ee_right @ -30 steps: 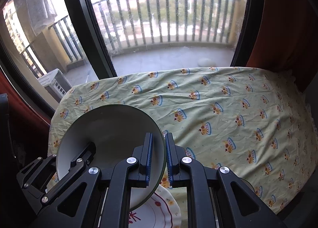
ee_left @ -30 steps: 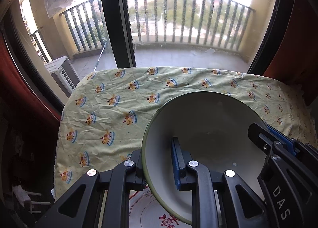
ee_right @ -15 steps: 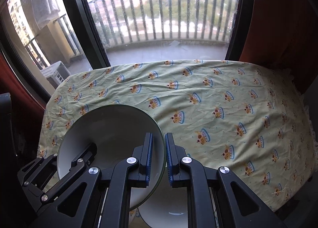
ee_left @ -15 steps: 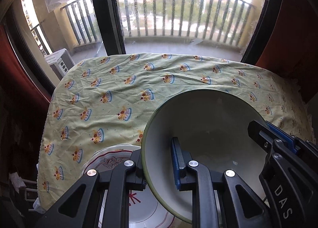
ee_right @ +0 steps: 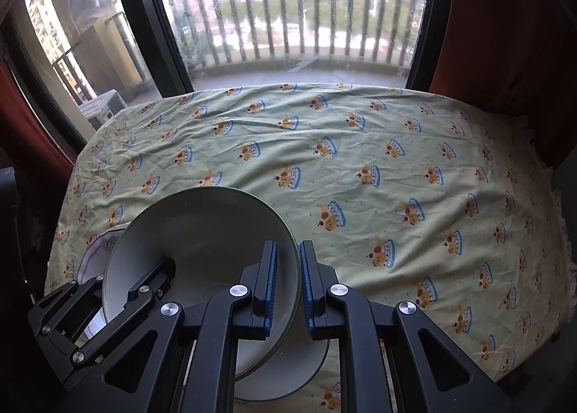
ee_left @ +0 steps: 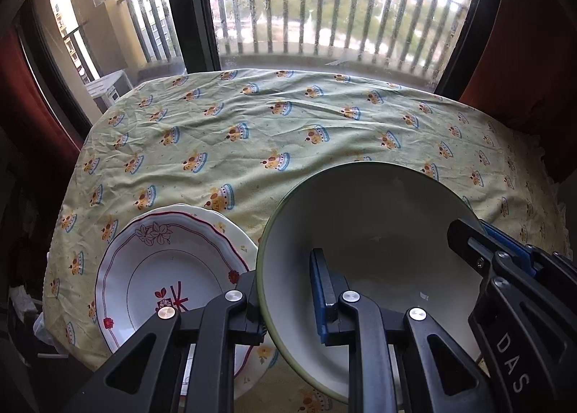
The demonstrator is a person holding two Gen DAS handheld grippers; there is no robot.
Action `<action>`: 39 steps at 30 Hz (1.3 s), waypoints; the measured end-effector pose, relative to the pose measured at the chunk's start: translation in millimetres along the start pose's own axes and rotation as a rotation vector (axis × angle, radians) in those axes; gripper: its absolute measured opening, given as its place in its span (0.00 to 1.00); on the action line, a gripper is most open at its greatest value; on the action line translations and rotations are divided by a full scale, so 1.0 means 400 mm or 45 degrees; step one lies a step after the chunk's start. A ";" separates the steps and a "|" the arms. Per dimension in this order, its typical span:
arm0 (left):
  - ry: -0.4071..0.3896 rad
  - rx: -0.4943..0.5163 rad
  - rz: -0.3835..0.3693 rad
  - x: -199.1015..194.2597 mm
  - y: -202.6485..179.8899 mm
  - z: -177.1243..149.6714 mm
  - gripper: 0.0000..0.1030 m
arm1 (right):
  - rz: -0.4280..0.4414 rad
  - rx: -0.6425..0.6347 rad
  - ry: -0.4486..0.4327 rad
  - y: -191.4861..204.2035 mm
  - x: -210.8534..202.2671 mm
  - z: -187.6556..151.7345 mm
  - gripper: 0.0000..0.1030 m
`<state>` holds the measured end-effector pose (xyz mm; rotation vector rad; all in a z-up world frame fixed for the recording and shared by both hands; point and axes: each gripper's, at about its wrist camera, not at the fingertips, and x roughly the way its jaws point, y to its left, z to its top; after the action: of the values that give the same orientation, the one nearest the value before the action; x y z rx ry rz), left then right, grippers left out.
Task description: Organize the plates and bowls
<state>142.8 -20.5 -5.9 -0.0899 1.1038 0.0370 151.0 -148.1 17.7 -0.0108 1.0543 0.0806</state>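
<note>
Bowl [ee_left: 375, 240], pale with a green rim, is being carried above the near edge of the table [ee_left: 288, 132], tilted so its opening is facing the cameras, and both tools are sharing the load: the left gripper [ee_left: 288, 290] is clamped tight on the rim at the bowl's left side, one blue pad inside the wall and the other jaw outside, while the right gripper [ee_right: 286, 279] is pinching the opposite rim between its two blue pads, nearly fully closed. Beneath, the flowered plate [ee_left: 166, 269] is sitting on the crown-print tablecloth [ee_right: 360, 160] by the near left corner, apparently resting on a second plate whose pale edge is peeking out around it, and a white bowl [ee_right: 288, 373] is lying just under the right gripper at the near edge. Judging by that layout, the carried bowl is probably heading for the white bowl below, though the plate stack is also close. Trouble is likely coming from the two-handed hold itself: if the hands are drifting apart or twisting unevenly, the thin rim could be slipping out of one pinch and the bowl swinging down onto the crockery. Lowering it while still tilted is risking a rim-first knock, chipping either piece or nudging the white bowl off the near edge
</note>
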 end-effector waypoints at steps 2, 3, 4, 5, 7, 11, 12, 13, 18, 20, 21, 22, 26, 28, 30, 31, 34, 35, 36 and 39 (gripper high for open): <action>0.014 -0.014 0.000 0.006 -0.008 -0.014 0.16 | 0.000 -0.014 0.010 -0.011 0.005 -0.010 0.16; 0.021 -0.018 0.001 0.009 -0.012 -0.021 0.16 | 0.000 -0.020 0.017 -0.016 0.008 -0.015 0.16; 0.027 -0.020 0.004 0.012 -0.015 -0.027 0.16 | 0.001 -0.024 0.024 -0.020 0.011 -0.021 0.16; 0.033 -0.021 0.009 0.015 -0.019 -0.033 0.16 | 0.003 -0.026 0.032 -0.024 0.014 -0.026 0.16; 0.044 -0.023 0.017 0.022 -0.022 -0.044 0.16 | 0.009 -0.030 0.048 -0.030 0.022 -0.037 0.16; 0.073 -0.032 0.025 0.038 -0.026 -0.064 0.16 | 0.019 -0.030 0.078 -0.038 0.040 -0.057 0.16; 0.080 -0.035 0.027 0.042 -0.026 -0.067 0.16 | 0.020 -0.031 0.084 -0.039 0.045 -0.061 0.16; 0.085 -0.036 0.031 0.046 -0.026 -0.071 0.16 | 0.022 -0.031 0.091 -0.040 0.050 -0.065 0.16; 0.102 -0.043 0.046 0.061 -0.028 -0.085 0.17 | 0.008 -0.067 0.082 -0.034 0.061 -0.077 0.16; 0.104 -0.039 0.053 0.062 -0.031 -0.084 0.17 | 0.009 -0.070 0.076 -0.036 0.062 -0.078 0.16; 0.103 -0.034 0.058 0.062 -0.032 -0.084 0.18 | 0.010 -0.068 0.077 -0.036 0.062 -0.079 0.16; 0.103 -0.024 0.067 0.062 -0.035 -0.084 0.19 | 0.008 -0.071 0.074 -0.035 0.062 -0.079 0.16; 0.104 -0.016 0.079 0.064 -0.037 -0.087 0.20 | -0.007 -0.088 0.054 -0.030 0.060 -0.083 0.16; 0.105 -0.017 0.086 0.065 -0.039 -0.087 0.20 | -0.001 -0.083 0.051 -0.035 0.061 -0.081 0.16; 0.108 -0.016 0.093 0.066 -0.040 -0.087 0.20 | -0.002 -0.083 0.053 -0.035 0.061 -0.081 0.16; 0.111 -0.019 0.093 0.066 -0.039 -0.086 0.20 | -0.003 -0.085 0.053 -0.036 0.061 -0.081 0.16; 0.117 -0.056 0.076 0.066 -0.031 -0.087 0.20 | -0.008 -0.102 0.063 -0.033 0.061 -0.078 0.16; 0.118 -0.073 0.063 0.066 -0.028 -0.088 0.20 | -0.013 -0.117 0.059 -0.029 0.059 -0.076 0.16; 0.116 -0.087 0.055 0.066 -0.025 -0.089 0.21 | -0.022 -0.140 0.050 -0.022 0.057 -0.074 0.16; 0.116 -0.122 0.048 0.072 -0.016 -0.093 0.21 | -0.034 -0.189 0.047 -0.005 0.059 -0.072 0.16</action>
<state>123.2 -30.6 -47.9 -0.1582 1.1951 0.1204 137.8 -150.2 -16.9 -0.1614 1.0828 0.1347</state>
